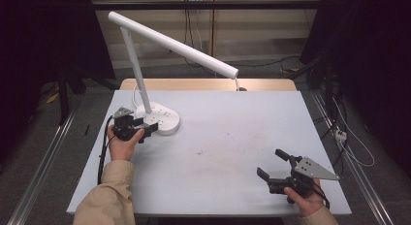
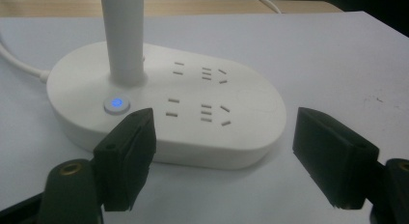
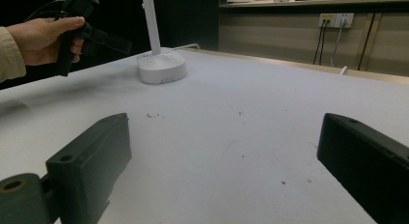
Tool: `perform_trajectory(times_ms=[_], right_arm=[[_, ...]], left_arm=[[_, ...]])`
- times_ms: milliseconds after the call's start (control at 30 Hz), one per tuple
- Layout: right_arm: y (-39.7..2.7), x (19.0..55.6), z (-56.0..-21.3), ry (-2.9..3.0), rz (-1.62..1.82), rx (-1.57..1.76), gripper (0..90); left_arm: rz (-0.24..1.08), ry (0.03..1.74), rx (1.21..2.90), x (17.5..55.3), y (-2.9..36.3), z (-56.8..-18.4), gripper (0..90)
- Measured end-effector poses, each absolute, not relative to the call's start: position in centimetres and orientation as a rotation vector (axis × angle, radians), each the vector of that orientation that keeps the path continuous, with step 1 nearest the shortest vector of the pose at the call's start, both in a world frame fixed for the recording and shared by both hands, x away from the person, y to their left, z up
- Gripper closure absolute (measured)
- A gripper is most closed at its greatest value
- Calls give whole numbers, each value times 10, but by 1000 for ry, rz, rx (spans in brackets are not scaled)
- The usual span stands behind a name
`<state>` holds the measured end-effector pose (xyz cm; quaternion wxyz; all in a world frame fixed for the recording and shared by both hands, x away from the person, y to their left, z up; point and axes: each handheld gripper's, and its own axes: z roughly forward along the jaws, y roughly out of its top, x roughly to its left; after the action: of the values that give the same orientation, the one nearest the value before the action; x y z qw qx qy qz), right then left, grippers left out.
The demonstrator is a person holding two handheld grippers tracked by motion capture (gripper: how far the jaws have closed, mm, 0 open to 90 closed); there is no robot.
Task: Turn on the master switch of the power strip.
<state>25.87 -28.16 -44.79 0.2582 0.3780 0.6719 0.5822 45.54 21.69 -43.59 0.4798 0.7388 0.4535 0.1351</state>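
1. The white table [image 1: 232, 137] carries a desk lamp [image 1: 160, 116] at its far left.
2. My left gripper [image 2: 224, 154] hangs jaws spread just before the lamp's base; the right gripper [image 1: 276, 164] waits spread, well apart.
3. Risk: pushing forward could shove the base or miss the lit button [image 2: 116, 105].
4. I read no brand or writing.

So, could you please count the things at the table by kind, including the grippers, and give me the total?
Desk lamps: 1, the white lamp with sockets in its base
Grippers: 2, the left gripper and the right gripper, both open
Tables: 1, the white table
Total: 4
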Motion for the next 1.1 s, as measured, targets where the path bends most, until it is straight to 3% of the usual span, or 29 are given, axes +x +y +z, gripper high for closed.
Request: perform_trajectory(times_ms=[1100], right_arm=[[-280,260,-448,1832,1575,1033,45]], left_arm=[[302,977,1780,406,213,-425,133]])
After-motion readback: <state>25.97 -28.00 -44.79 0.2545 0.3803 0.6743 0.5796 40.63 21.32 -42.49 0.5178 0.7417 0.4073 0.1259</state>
